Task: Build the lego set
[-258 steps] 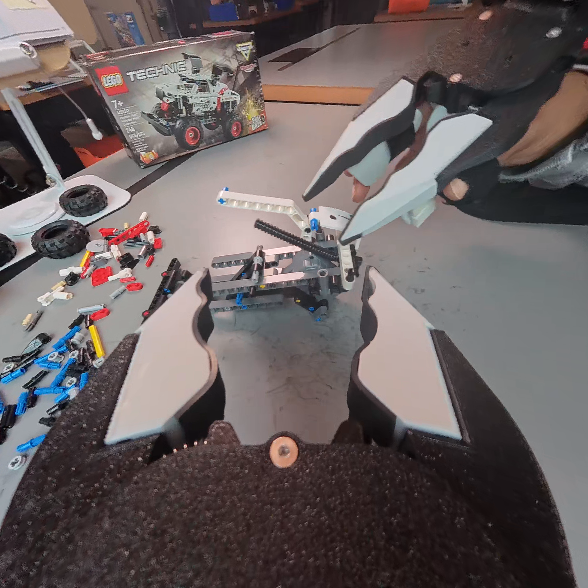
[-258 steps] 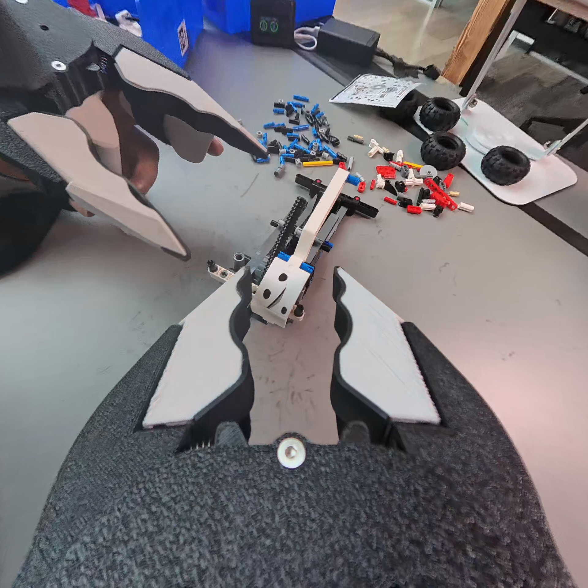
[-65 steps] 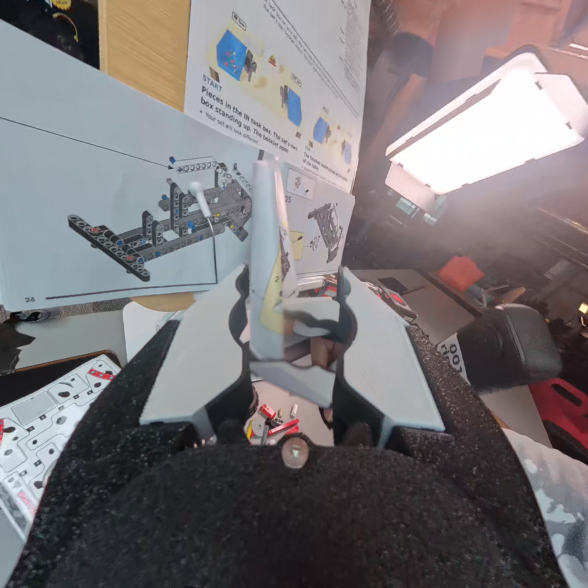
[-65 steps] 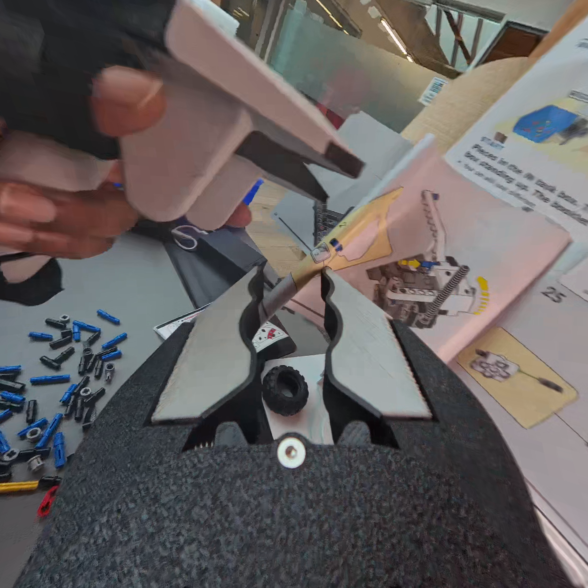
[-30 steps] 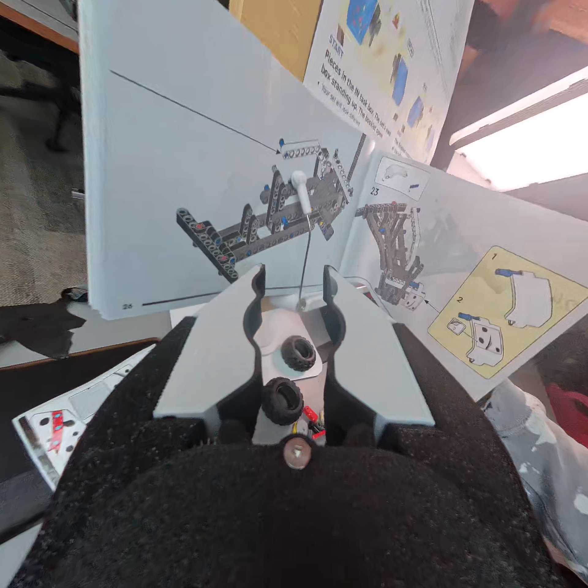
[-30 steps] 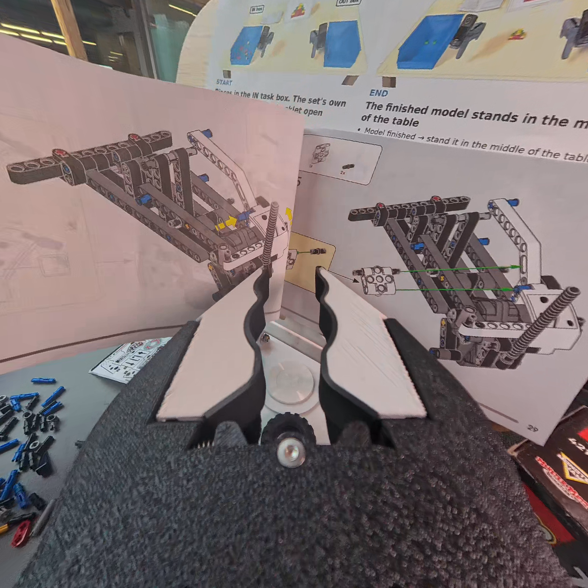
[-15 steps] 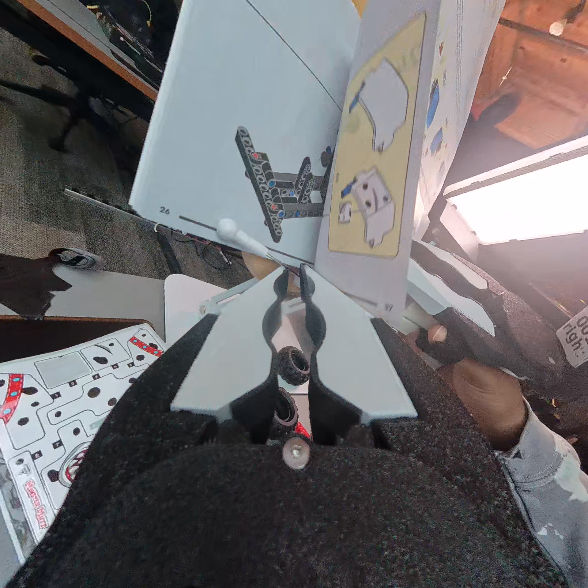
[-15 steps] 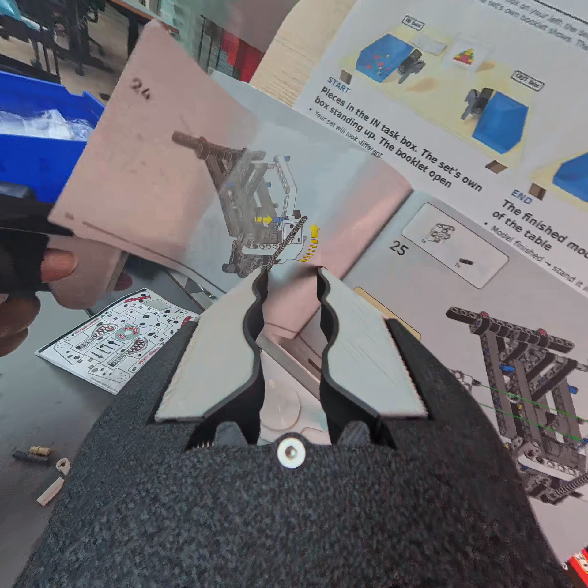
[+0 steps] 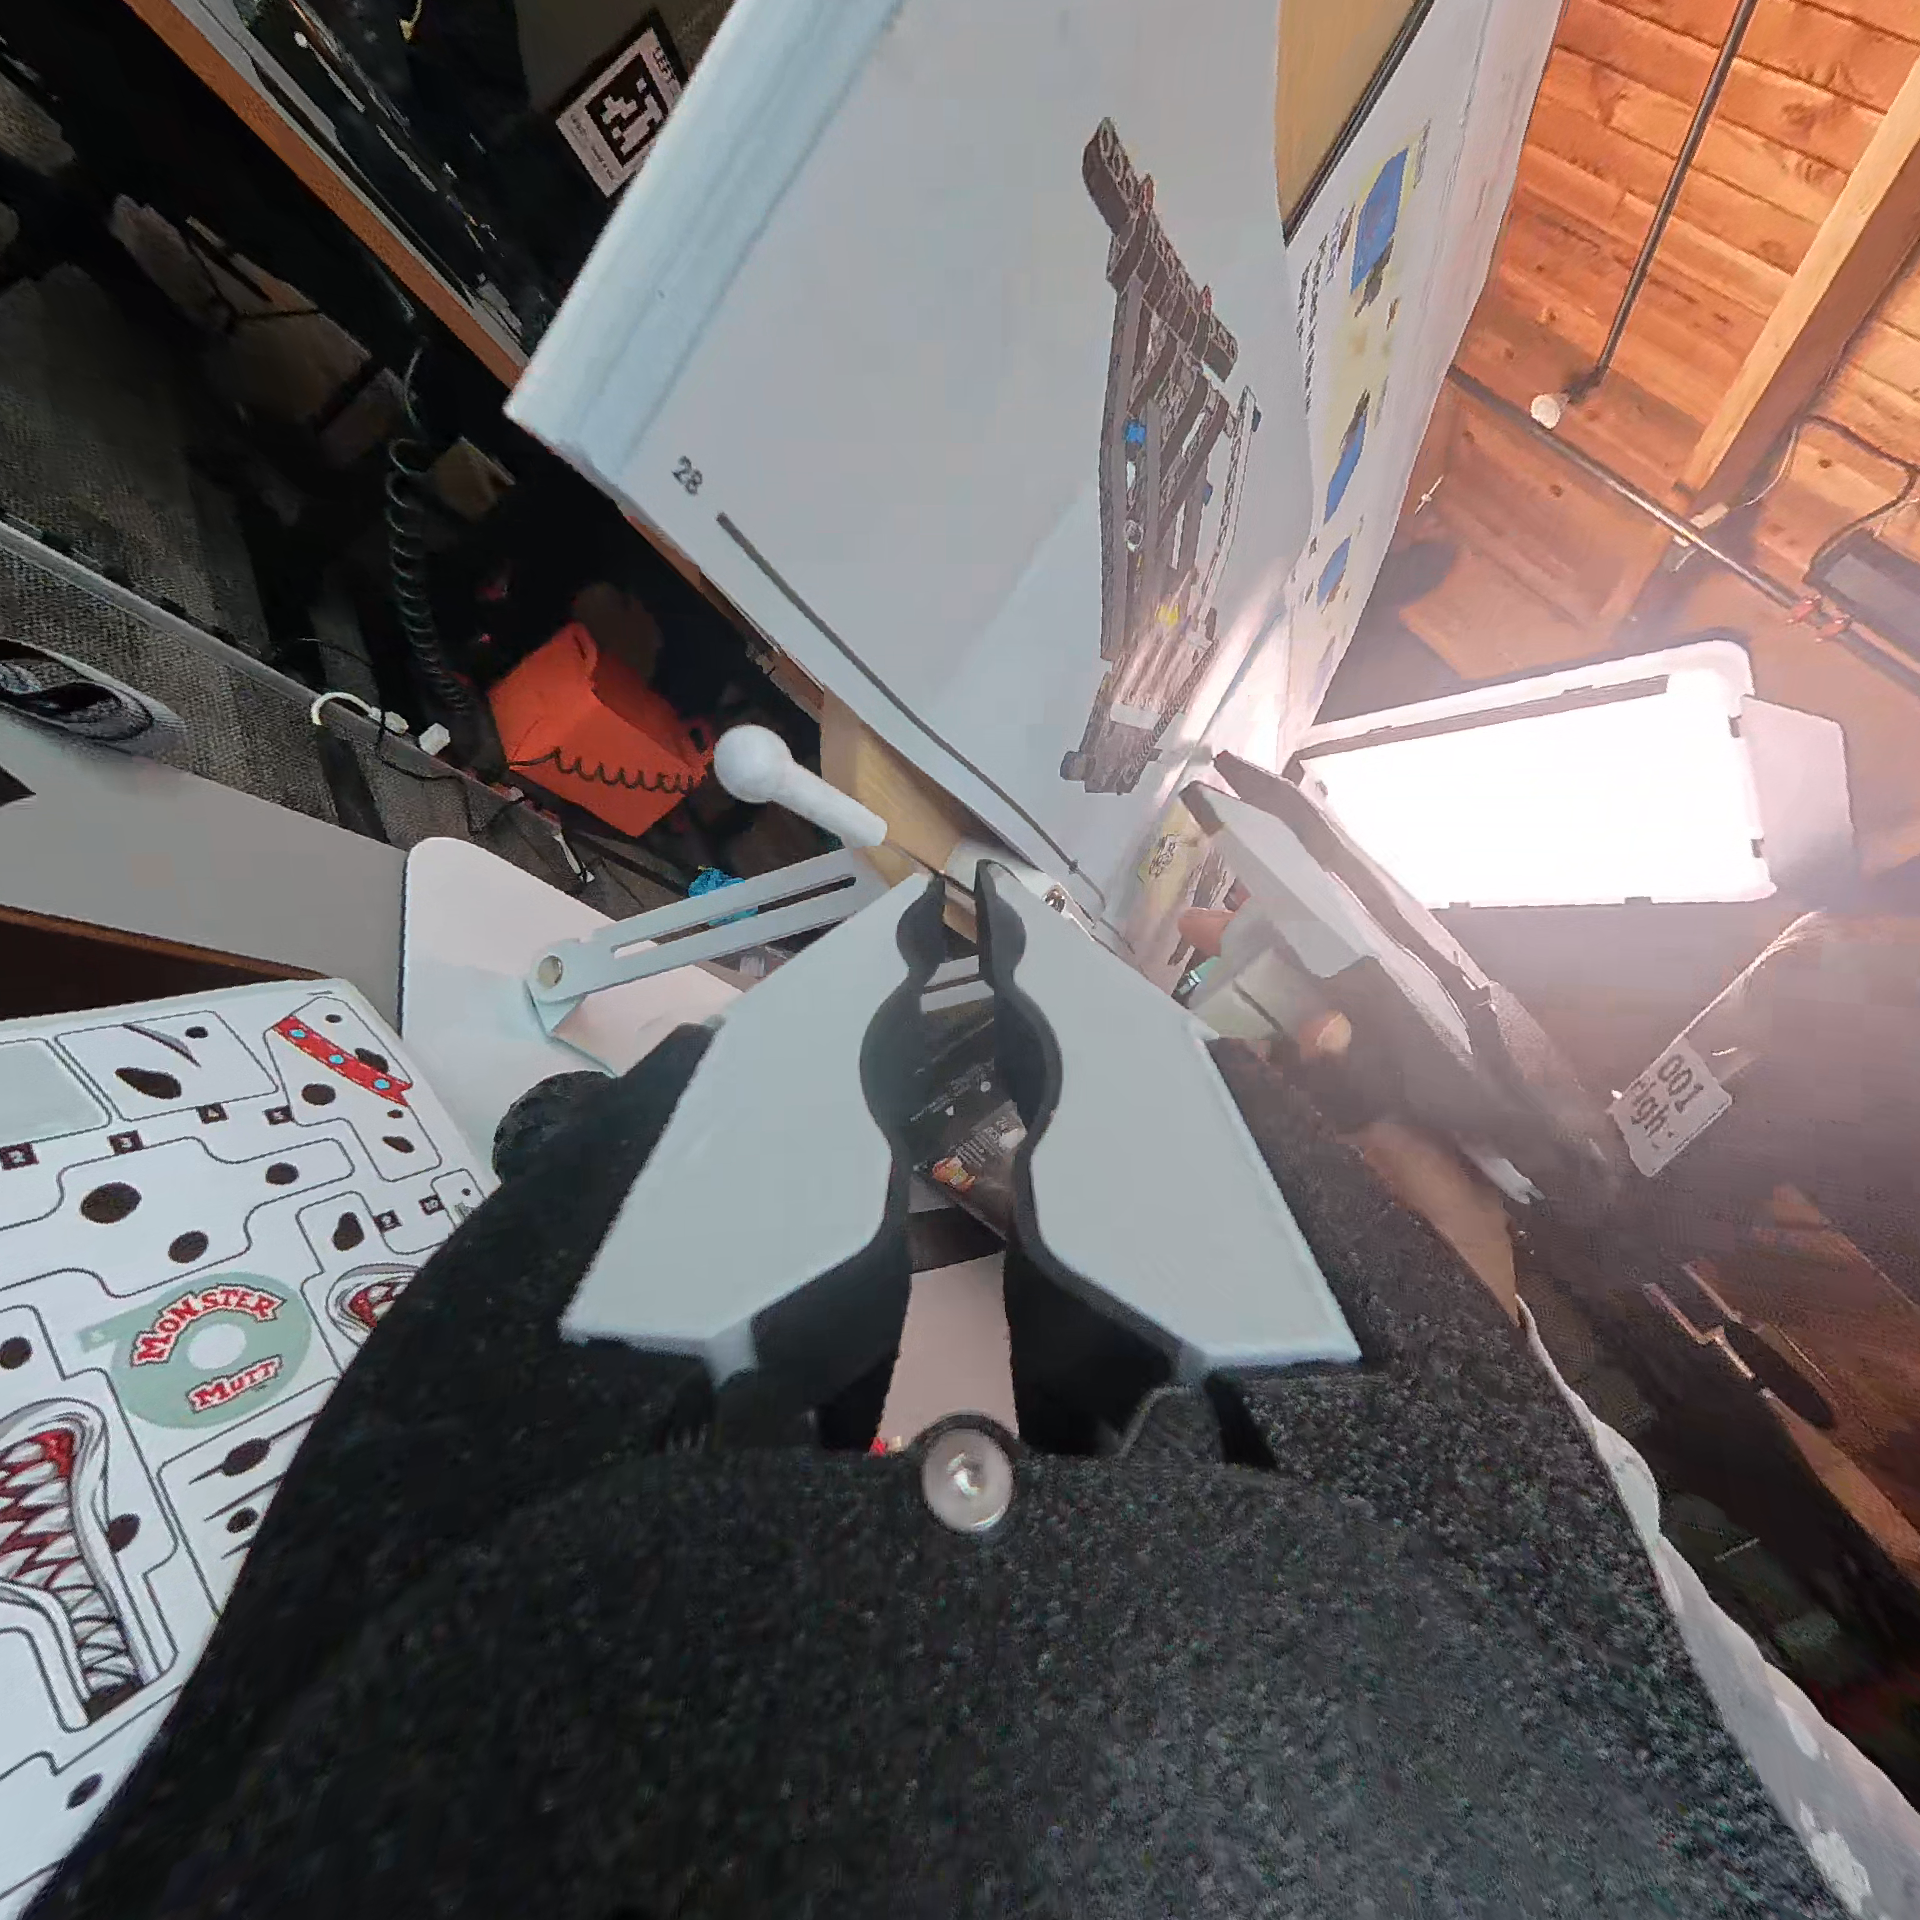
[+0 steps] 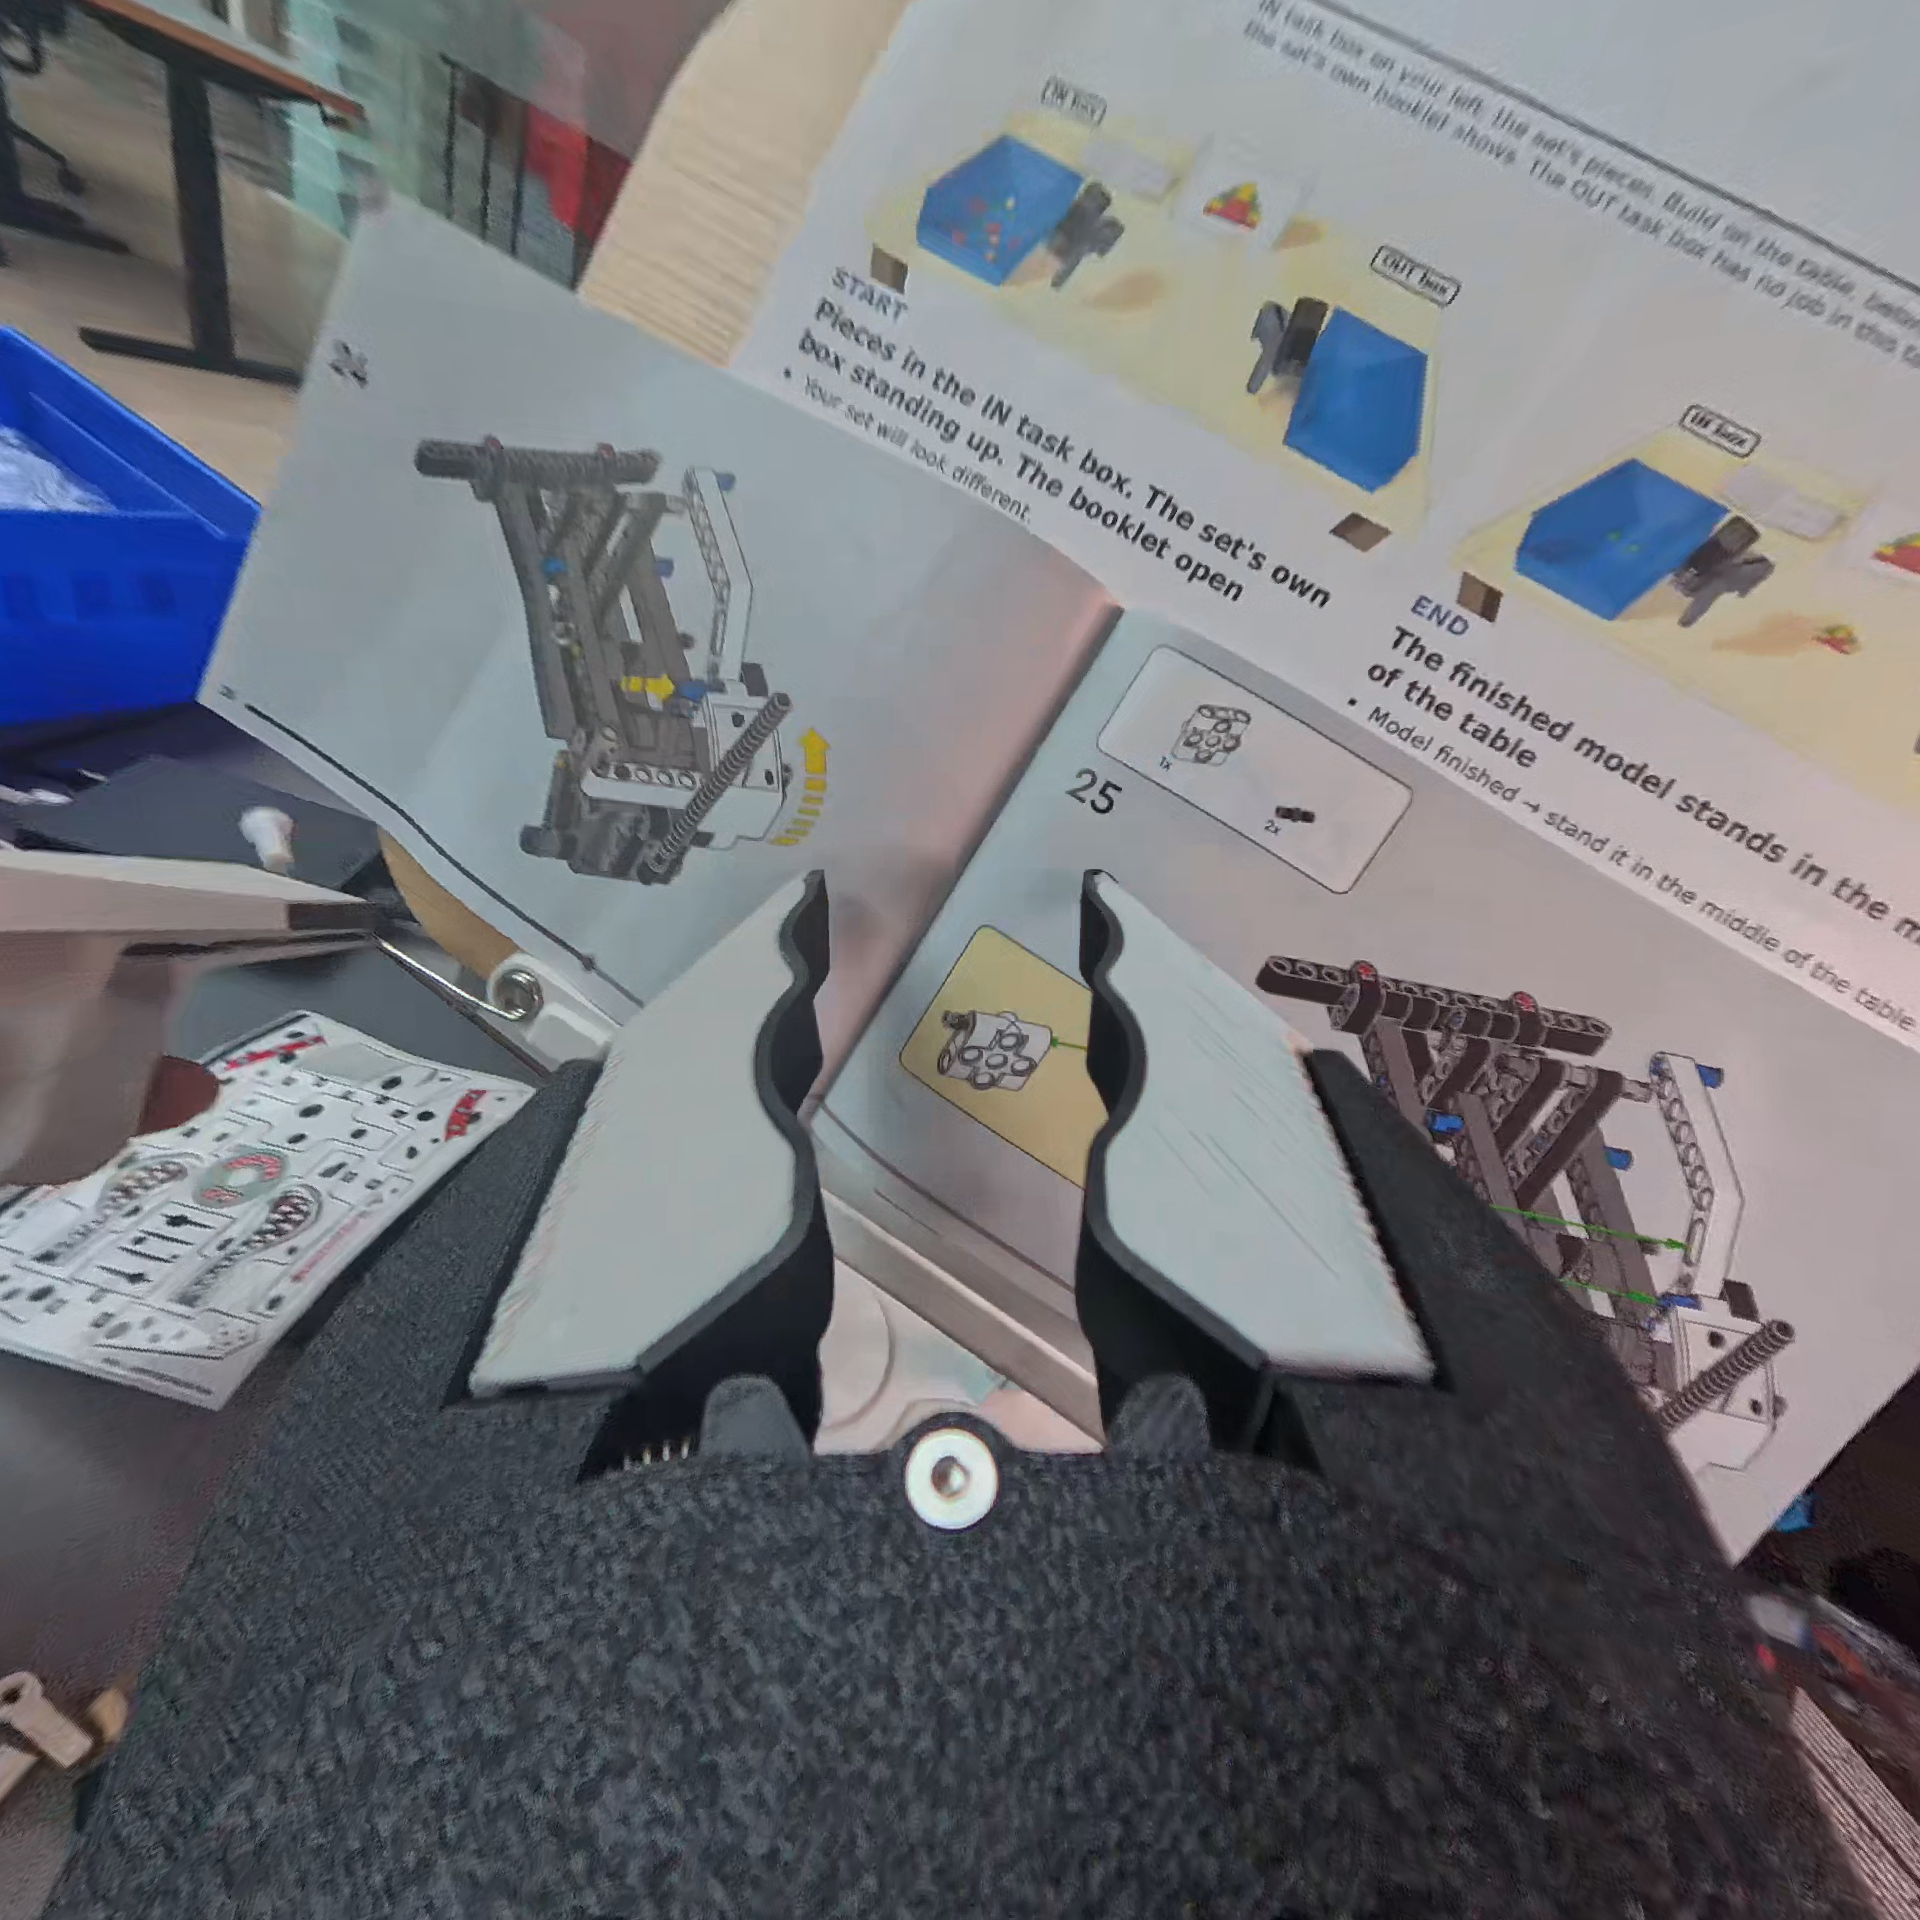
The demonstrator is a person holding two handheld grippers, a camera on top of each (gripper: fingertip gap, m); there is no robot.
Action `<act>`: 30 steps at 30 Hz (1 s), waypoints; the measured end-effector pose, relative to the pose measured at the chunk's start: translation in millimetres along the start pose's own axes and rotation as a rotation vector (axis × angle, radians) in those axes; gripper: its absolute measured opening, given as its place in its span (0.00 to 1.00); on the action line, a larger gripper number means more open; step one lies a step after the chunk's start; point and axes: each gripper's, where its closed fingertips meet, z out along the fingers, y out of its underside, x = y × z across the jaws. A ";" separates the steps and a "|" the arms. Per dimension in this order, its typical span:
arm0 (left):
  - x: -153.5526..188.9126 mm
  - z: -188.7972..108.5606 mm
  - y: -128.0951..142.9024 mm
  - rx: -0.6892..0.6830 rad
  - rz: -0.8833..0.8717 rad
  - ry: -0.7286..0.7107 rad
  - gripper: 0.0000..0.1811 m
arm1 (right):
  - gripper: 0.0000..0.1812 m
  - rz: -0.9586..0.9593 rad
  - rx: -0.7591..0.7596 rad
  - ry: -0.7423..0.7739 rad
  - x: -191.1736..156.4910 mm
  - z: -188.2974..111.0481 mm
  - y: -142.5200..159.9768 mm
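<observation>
On the white stand at the back of the table, the instruction booklet is standing open, showing drawings of a grey frame on both pages. The right gripper is hanging just in front of the booklet's fold, its fingers spread apart and grasping nothing. The left gripper is pointing at the booklet's lower edge, its fingertips almost touching, with only a thin slit between them; whether they are pinching the paper I cannot tell. Just beside the booklet's lower corner, a white knob on a thin wire is sticking up. Behind the booklet, a printed sheet with blue box pictures is leaning. Left of the stand, a sticker sheet with spots and teeth is lying flat. Farther left of the booklet, a blue bin is sitting.
</observation>
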 end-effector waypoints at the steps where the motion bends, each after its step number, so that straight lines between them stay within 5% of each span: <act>1: 1.5 -0.2 -0.9 0.009 0.022 -0.012 0.02 | 0.29 -0.042 -0.028 0.023 0.5 6.3 8.1; 5: 8.4 -1.9 -3.3 0.032 0.178 -0.088 0.02 | 0.29 -0.173 -0.001 0.144 -0.9 13.6 7.2; 13: 30.3 14.4 -11.4 -0.097 0.629 -0.186 0.02 | 0.27 -0.103 0.064 0.176 -3.2 11.4 10.9; 23: 48.8 58.8 24.9 -0.538 1.220 -0.108 0.01 | 0.33 -0.103 0.061 0.102 -8.7 10.4 14.1; 30: 46.4 61.4 30.5 -0.606 1.223 -0.080 0.01 | 0.36 -0.091 0.061 0.022 -3.3 -11.2 31.2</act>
